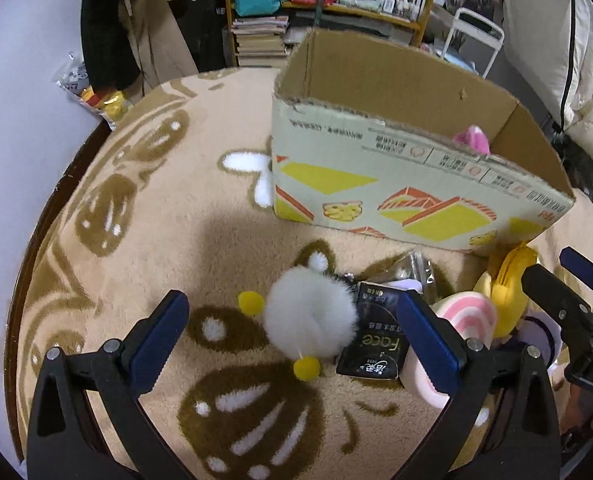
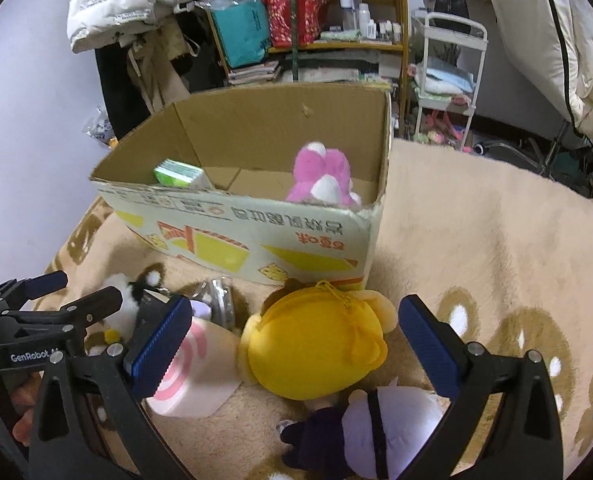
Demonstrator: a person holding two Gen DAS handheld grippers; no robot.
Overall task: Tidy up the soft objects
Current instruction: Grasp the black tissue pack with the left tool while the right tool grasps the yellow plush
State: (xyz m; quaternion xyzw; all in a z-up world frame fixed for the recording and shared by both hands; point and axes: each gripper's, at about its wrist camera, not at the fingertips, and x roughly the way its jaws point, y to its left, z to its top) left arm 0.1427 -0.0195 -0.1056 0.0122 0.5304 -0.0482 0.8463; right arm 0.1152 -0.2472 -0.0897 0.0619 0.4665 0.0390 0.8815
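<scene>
A white fluffy toy (image 1: 310,314) with yellow pompoms lies on the beige blanket, between the wide-apart fingers of my open left gripper (image 1: 296,340). My open right gripper (image 2: 296,344) straddles a yellow plush pouch (image 2: 316,348) without touching it. A pink-and-white roll cushion (image 2: 192,376) lies to the pouch's left, and a purple-and-white plush (image 2: 376,432) lies in front. The cardboard box (image 2: 256,232) stands behind, holding a pink plush (image 2: 324,180) and a green packet (image 2: 178,174). The right gripper (image 1: 568,280) shows in the left wrist view too, and the left gripper (image 2: 84,292) shows in the right wrist view.
A black sachet (image 1: 376,340) and a clear wrapper (image 1: 410,268) lie beside the white toy. The blanket's edge (image 1: 68,168) curves at the left over dark wood. Shelves (image 2: 316,20), hanging coats (image 2: 136,8) and a white cart (image 2: 448,64) stand behind the box.
</scene>
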